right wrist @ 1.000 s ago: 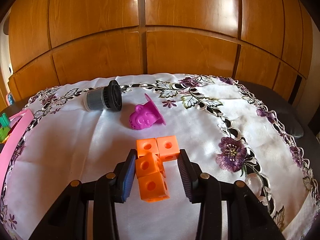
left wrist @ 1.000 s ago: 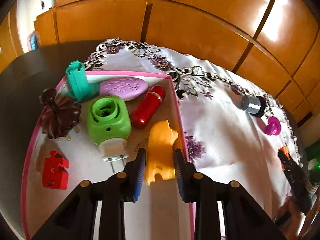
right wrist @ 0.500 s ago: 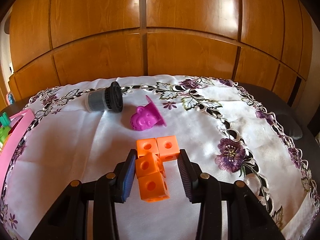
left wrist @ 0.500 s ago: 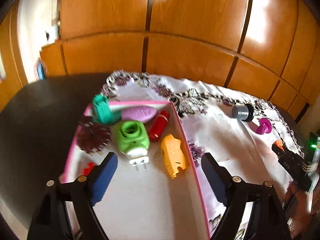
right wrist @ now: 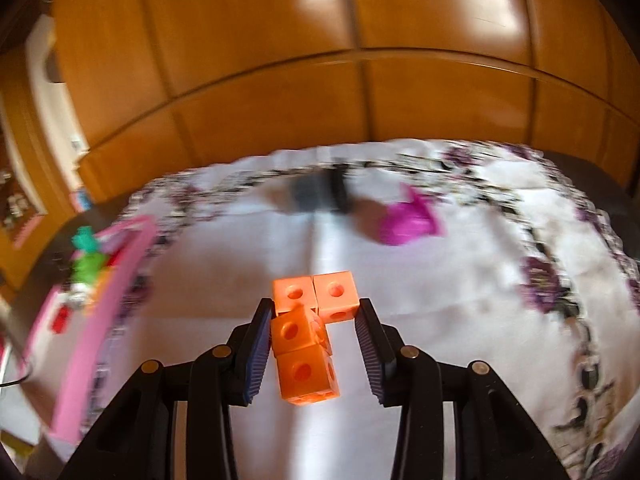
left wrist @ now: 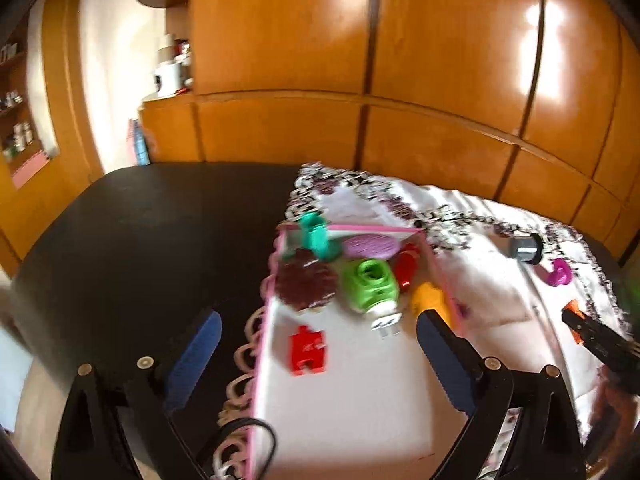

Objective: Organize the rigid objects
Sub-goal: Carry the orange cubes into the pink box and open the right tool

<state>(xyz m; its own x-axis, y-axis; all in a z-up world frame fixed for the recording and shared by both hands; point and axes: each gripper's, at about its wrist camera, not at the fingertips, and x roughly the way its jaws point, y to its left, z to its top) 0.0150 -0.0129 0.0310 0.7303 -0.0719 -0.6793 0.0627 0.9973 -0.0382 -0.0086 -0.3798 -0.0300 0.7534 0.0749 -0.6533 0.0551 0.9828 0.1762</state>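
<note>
**A:** Right tongs (right wrist: 314, 338) are clamped on the orange linked cubes (right wrist: 306, 342) — how do I get them into the pink tray (left wrist: 344, 380)?

**B:** Carry level, lower onto bare floor near the red puzzle piece (left wrist: 308, 349). Left tongs (left wrist: 316, 356) are opening, nothing between them — keep them clear.
</note>
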